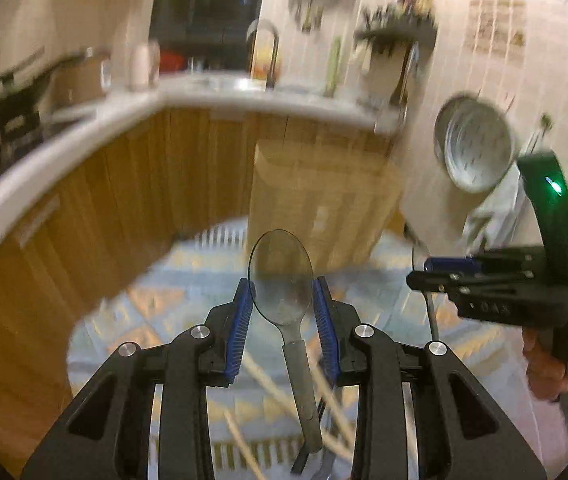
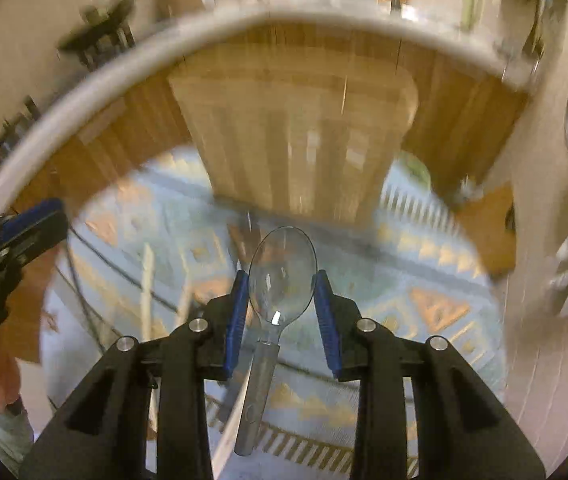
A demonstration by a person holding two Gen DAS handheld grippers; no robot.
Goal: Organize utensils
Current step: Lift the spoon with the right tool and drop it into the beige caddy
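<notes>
My left gripper point(image 1: 282, 285) is shut on a clear plastic spoon point(image 1: 281, 276) with a grey handle. The bowl sits between the blue pads and points forward; the handle hangs down. My right gripper point(image 2: 282, 286) is shut on a second clear spoon point(image 2: 282, 270) with a grey handle, held the same way. The right gripper point(image 1: 420, 270) also shows at the right of the left wrist view, held by a hand. The left gripper point(image 2: 50, 216) shows at the left edge of the right wrist view. Both are held in the air above a patterned rug.
A wooden table point(image 1: 320, 188) stands ahead, also in the right wrist view point(image 2: 296, 136). Behind it runs a curved kitchen counter point(image 1: 84, 132) with wooden cabinet fronts. A round wall clock point(image 1: 476, 148) hangs at the right. A patterned rug point(image 2: 424, 280) covers the floor. Views are motion-blurred.
</notes>
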